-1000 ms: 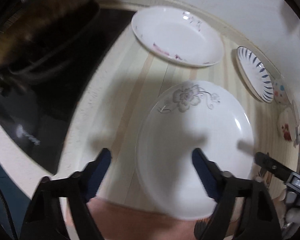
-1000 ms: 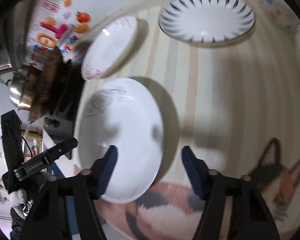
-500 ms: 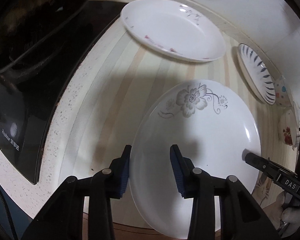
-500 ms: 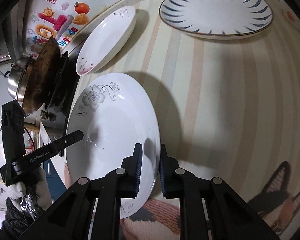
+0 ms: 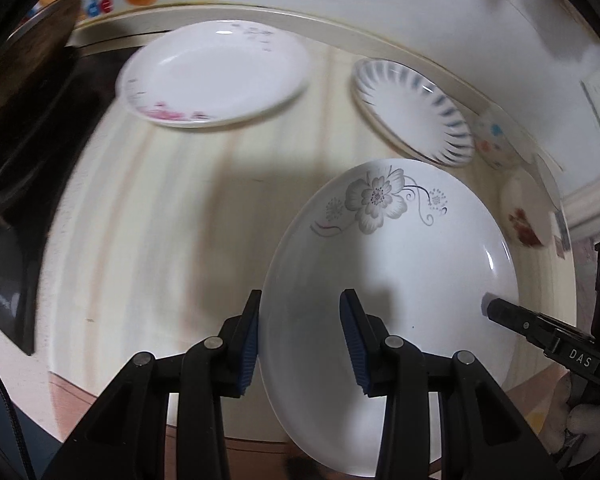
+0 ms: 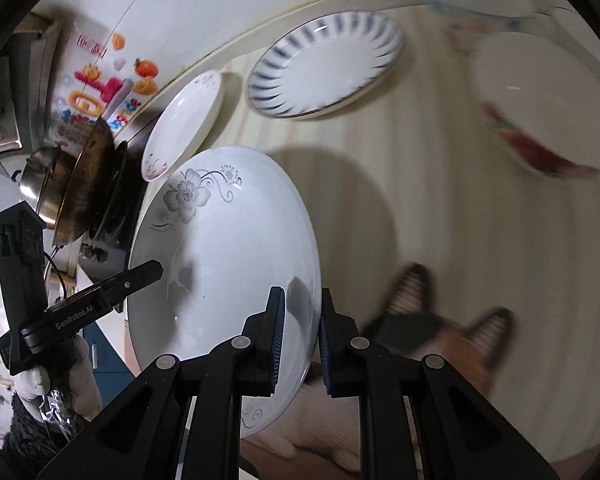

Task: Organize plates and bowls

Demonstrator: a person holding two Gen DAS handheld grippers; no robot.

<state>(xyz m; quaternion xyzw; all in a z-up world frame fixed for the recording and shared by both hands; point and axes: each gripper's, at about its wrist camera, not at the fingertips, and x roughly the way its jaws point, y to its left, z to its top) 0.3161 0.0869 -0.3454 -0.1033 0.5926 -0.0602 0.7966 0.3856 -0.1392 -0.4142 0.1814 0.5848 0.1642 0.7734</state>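
The left gripper point(image 5: 299, 338) is clamped on the near-left rim of the flower plate point(image 5: 392, 280), one blue pad on the outside and one inside the well; its jaws have just been closing onto that rim. The right gripper point(image 6: 300, 342) pinches the plate's point(image 6: 228, 256) opposite rim between narrowly set pads, its jaws likewise just closed on it. Held by both, the plate sits tilted above the striped counter point(image 5: 172, 216), its lowest edge cut off behind the gripper arms, so whether it touches the counter cannot be told. In the left view only one finger of the right gripper shows at the plate's far edge. Beyond, blurred by motion, lie a pink-edged plate point(image 5: 216, 74) and a blue-striped plate point(image 5: 414, 114), apart from each other near the back wall. Two small bowls point(image 5: 524, 210) further right are too smeared to read clearly. A dark stove point(image 5: 16, 184) is cropped at the left, and a pan point(image 6: 88, 184) leans there in the right view.
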